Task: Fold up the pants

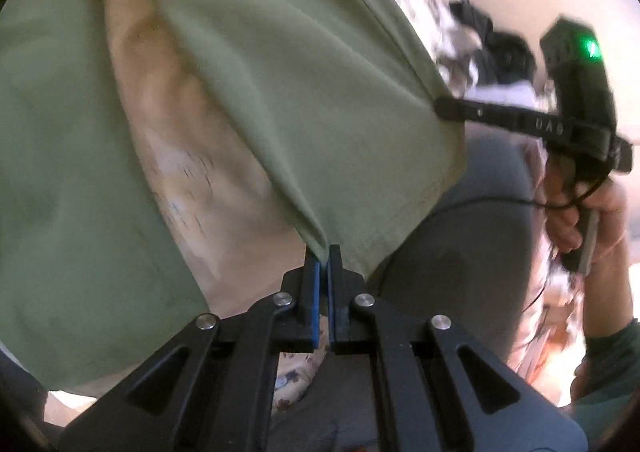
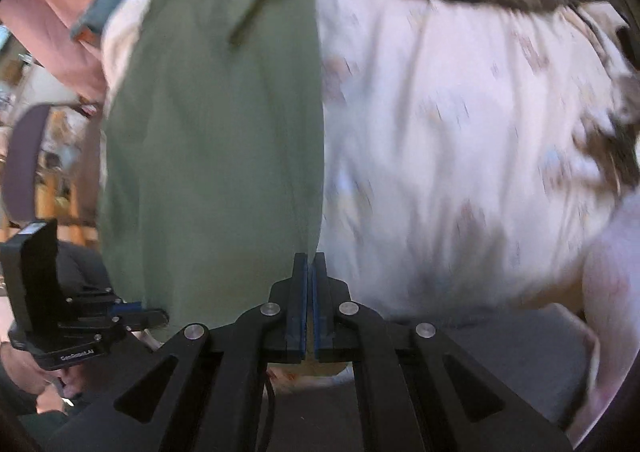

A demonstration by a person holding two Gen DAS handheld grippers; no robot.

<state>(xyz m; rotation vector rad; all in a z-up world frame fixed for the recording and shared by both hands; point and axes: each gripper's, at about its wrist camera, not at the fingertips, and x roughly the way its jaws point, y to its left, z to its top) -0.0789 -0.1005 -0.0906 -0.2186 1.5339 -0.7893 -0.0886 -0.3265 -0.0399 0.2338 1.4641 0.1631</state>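
pants (image 1: 248,64) hang over a printed bedsheet (image 2: 460,140), hem pinched by both left gripper (image 1: 323,252) and right gripper (image 2: 310,258).

the pants (image 1: 280,52) are plain olive green, the bedsheet (image 2: 460,132) is white with small faded prints, and each black hand-held gripper (image 1: 323,252) has blue pads.
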